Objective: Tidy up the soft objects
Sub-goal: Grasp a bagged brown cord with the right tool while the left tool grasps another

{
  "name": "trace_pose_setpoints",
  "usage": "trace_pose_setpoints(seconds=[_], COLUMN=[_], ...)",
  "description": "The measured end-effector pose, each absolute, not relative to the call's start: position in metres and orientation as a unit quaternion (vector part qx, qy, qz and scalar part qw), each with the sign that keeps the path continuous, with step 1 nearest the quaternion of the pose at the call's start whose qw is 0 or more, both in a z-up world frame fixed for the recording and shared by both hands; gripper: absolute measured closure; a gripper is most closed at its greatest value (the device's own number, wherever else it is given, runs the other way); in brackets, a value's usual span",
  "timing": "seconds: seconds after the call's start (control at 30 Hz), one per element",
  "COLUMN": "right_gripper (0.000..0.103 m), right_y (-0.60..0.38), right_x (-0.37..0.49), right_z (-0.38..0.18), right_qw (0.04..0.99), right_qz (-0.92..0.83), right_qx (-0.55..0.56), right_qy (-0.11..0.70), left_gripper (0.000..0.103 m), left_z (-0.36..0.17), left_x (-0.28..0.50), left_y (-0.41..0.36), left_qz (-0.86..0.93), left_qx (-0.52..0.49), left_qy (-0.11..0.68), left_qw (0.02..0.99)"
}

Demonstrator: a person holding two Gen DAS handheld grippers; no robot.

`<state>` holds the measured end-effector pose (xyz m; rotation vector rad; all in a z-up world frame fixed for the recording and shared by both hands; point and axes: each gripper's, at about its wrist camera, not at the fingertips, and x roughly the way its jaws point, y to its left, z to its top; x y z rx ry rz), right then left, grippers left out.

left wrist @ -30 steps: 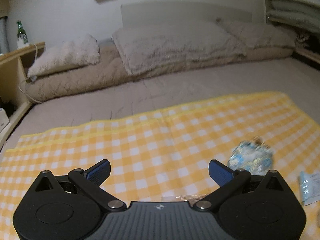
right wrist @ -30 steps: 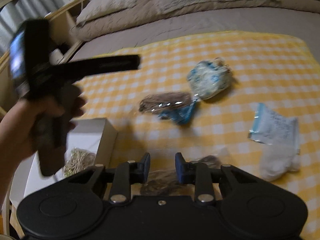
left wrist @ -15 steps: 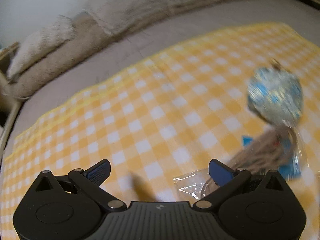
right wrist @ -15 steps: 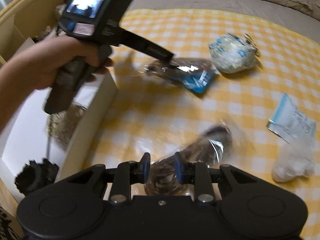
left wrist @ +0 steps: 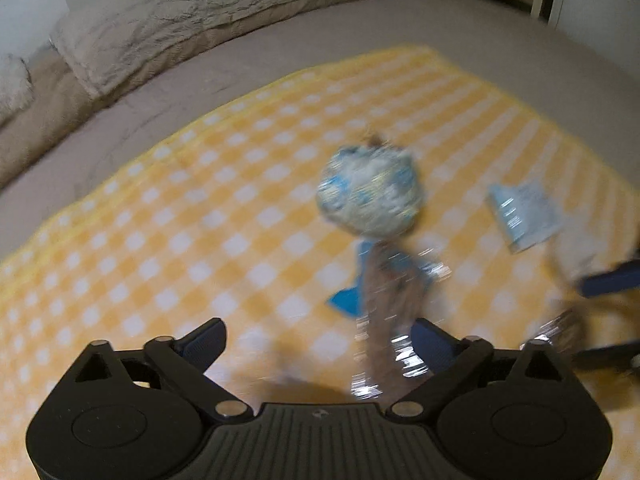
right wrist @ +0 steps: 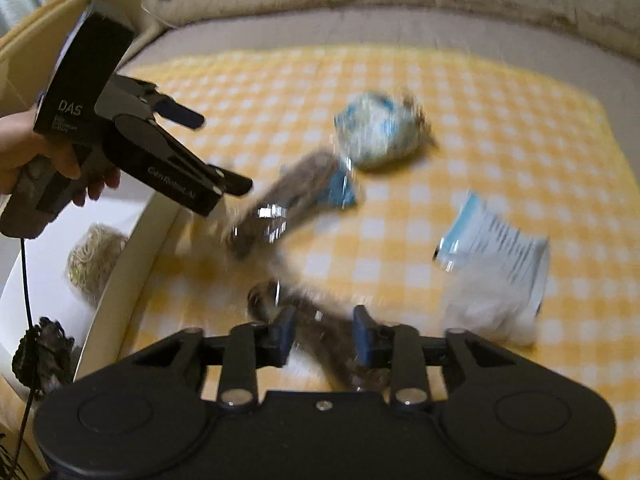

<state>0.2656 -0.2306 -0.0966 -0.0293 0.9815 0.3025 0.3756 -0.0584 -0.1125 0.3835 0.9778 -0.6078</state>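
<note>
Blur smears both views. On the yellow checked cloth (right wrist: 500, 128) lie a blue-and-white round bag (right wrist: 376, 132) (left wrist: 370, 196), a brown packet with a blue label (right wrist: 288, 196) (left wrist: 386, 300), a white-and-blue pouch (right wrist: 496, 256) (left wrist: 524, 216) and a brown wrapped bundle (right wrist: 320, 320). My right gripper (right wrist: 324, 332) straddles that bundle; its jaws are opening and the bundle rests on the cloth between them. My left gripper (left wrist: 318, 340) (right wrist: 216, 148), held in a hand, points down at the labelled packet; its wide jaws are closing, and the packet lies just inside the right finger (left wrist: 430, 340).
A white box (right wrist: 132, 248) stands off the cloth's left edge, holding a beige string bundle (right wrist: 94, 256) and a dark tangled thing (right wrist: 44, 344). Pillows (left wrist: 208, 12) and brown bedding lie beyond the cloth. A wooden bedside shelf (right wrist: 72, 28) stands behind the hand.
The right jaws, clamped on the brown bundle before, have spread apart around it. The left gripper has tipped down and come up to the labelled packet, its view swinging off the pillows.
</note>
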Motion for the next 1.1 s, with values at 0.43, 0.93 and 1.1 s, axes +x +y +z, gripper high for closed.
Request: trace_pose_setpoints(seconds=[0.43, 0.93, 1.1], right_gripper=[0.023, 0.045, 0.060], right_y=[-0.206, -0.191, -0.189], right_x=[0.272, 0.267, 0.259], right_z=[-0.124, -0.140, -0.130], right_qw=[0.837, 0.811, 0.813], right_qz=[0.257, 0.245, 0.242], right_qx=[-0.184, -0.207, -0.210], right_qy=[0.447, 0.490, 0.486], left_gripper=[0.017, 0.058, 0.064], left_z=[-0.149, -0.153, -0.141], left_x=[0.372, 0.369, 0.363], left_y=[-0.096, -0.093, -0.093], left_qz=[-0.281, -0.240, -0.236], left_qx=[0.134, 0.118, 0.112], left_qy=[0.511, 0.510, 0.499], left_qw=[0.801, 0.818, 0.826])
